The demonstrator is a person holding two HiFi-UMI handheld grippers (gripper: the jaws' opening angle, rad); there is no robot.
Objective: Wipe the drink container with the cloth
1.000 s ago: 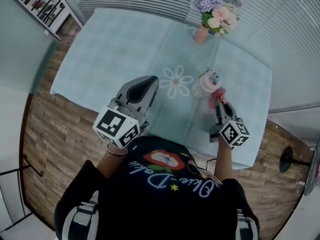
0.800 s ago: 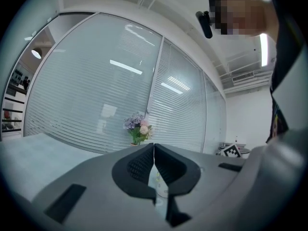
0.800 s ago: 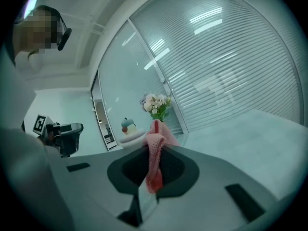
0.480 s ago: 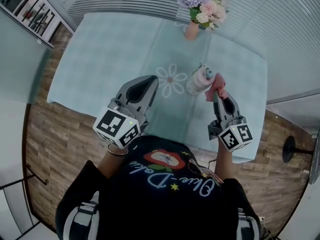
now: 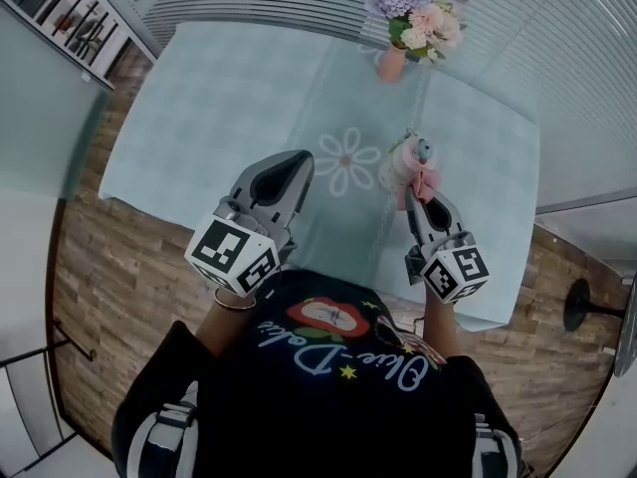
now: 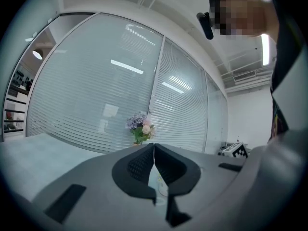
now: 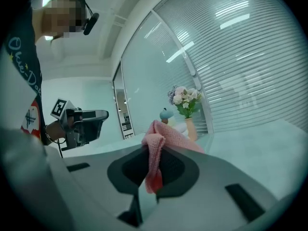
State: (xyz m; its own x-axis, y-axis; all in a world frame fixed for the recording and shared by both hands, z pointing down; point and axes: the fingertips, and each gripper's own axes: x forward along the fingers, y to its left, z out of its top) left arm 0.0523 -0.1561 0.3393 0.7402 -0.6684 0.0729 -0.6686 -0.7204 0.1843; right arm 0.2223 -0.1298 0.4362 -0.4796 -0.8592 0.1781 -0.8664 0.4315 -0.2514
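Now: your right gripper (image 5: 418,199), fingers clamped on pink cloth (image 7: 154,146); cloth touches drink container (image 5: 402,163), upright on bench (image 5: 219,98). Your left gripper (image 6: 154,150), fingers together, nothing between, well apart from container.

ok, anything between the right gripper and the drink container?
Only the pink cloth, which the right gripper clamps, right at the near side of the drink container. The flower vase stands well behind it; the left gripper, shut and empty, is off to the left.
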